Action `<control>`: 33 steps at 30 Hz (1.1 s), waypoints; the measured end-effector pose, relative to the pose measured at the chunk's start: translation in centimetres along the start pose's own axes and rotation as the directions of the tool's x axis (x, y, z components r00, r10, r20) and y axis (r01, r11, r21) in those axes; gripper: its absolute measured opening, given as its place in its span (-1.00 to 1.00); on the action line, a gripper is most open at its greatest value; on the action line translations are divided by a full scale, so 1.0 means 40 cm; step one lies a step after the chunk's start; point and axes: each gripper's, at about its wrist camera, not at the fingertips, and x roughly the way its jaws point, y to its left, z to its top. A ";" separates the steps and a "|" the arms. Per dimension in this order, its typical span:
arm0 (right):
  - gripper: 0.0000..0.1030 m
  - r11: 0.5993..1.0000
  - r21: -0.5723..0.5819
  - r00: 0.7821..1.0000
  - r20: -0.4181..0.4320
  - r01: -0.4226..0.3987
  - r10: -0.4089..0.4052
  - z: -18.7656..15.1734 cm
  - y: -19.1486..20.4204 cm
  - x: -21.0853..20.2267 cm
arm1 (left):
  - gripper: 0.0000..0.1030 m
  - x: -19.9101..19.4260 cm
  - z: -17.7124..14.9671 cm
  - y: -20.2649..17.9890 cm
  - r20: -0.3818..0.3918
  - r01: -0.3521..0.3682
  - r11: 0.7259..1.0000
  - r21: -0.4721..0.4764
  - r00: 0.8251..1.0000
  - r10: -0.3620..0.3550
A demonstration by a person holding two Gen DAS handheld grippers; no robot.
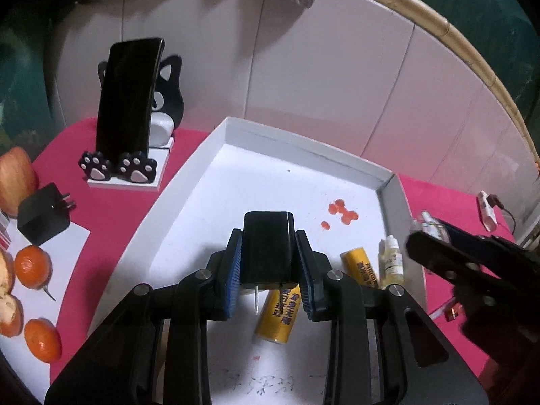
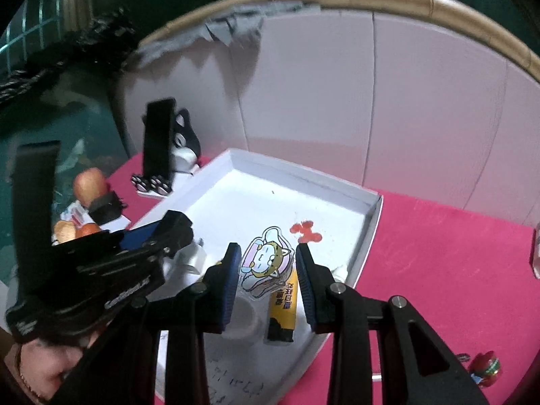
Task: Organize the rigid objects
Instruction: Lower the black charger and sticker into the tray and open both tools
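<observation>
My left gripper (image 1: 268, 236) is shut on a black plug charger (image 1: 268, 256), prongs toward the camera, above the white tray (image 1: 303, 148). In the tray lie two yellow batteries (image 1: 275, 317) (image 1: 361, 266) and a small dropper bottle (image 1: 391, 263). My right gripper (image 2: 266, 251) is shut on a clear cartoon cat figure (image 2: 265, 263), held over the tray (image 2: 303, 172) and a yellow battery (image 2: 283, 307). Each gripper shows in the other's view: the right (image 1: 422, 236) at the tray's right wall, the left (image 2: 175, 229) at the tray's left side.
A phone leans on a cat-shaped stand (image 1: 128, 98) behind the tray's left corner. Left of the tray are a second black charger (image 1: 44, 216), tangerines (image 1: 32, 266) and an apple (image 1: 15, 179). A red stain (image 1: 342, 211) marks the tray floor. A small red object (image 2: 486, 368) lies on the pink cloth.
</observation>
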 end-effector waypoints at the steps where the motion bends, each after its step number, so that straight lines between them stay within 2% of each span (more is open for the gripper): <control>1: -0.36 1.000 0.003 1.000 -0.013 0.003 -0.003 -0.003 0.001 0.016 | -0.44 0.005 -0.002 0.001 -0.004 -0.006 1.000 0.000 1.000 0.006; 4: -0.36 1.000 0.011 0.999 -0.045 0.021 -0.020 -0.004 0.002 0.054 | -0.44 0.017 0.002 0.007 -0.038 -0.019 1.000 0.000 0.999 0.019; 12: -0.35 0.999 0.034 0.997 -0.077 0.026 -0.023 -0.021 0.000 0.098 | -0.42 0.011 0.018 0.016 -0.027 -0.063 0.998 -0.006 0.998 0.063; 13: -0.35 0.999 0.029 0.997 -0.075 0.025 -0.023 -0.021 0.003 0.097 | -0.33 0.008 0.019 0.016 -0.022 -0.069 0.998 -0.006 0.997 0.069; 14: -0.35 0.999 0.023 0.997 -0.069 0.024 -0.023 -0.022 0.005 0.095 | -0.07 0.004 0.021 0.019 -0.015 -0.077 0.997 -0.012 0.997 0.077; 15: -0.27 0.999 0.023 0.998 -0.062 0.023 -0.021 -0.022 0.006 0.091 | 0.15 -0.004 0.022 0.022 -0.008 -0.078 0.997 -0.019 0.997 0.078; 16: -0.14 0.999 0.026 0.998 -0.053 0.021 -0.020 -0.021 0.006 0.088 | 0.62 -0.008 0.023 0.027 0.002 -0.077 0.997 -0.029 0.997 0.077; 17: 0.25 0.999 0.031 0.999 -0.040 0.020 -0.019 -0.022 0.006 0.082 | 0.84 -0.016 0.024 0.032 0.020 -0.073 0.996 -0.040 0.997 0.074; 18: 0.73 0.999 0.029 1.000 -0.025 0.016 -0.015 -0.023 0.008 0.075 | 0.89 -0.025 0.025 0.037 0.041 -0.082 0.996 -0.045 0.996 0.084; 19: 0.87 1.000 0.024 1.000 -0.008 0.015 -0.015 -0.023 0.011 0.069 | 0.99 -0.029 0.028 0.039 0.048 -0.091 0.995 -0.046 0.995 0.093; 20: 1.00 1.000 0.007 1.000 0.017 0.022 -0.022 -0.025 0.016 0.058 | 0.99 -0.034 0.030 0.044 0.054 -0.097 0.994 -0.049 0.994 0.100; 24: 1.00 0.998 -0.043 0.998 0.050 0.046 -0.044 -0.028 0.037 0.039 | 0.99 -0.054 0.036 0.054 0.084 -0.121 0.990 -0.070 0.988 0.127; 33: 1.00 0.999 -0.034 0.997 0.068 0.036 -0.034 -0.050 0.044 0.012 | 0.99 -0.084 0.029 0.046 0.105 -0.112 0.990 -0.087 0.987 0.121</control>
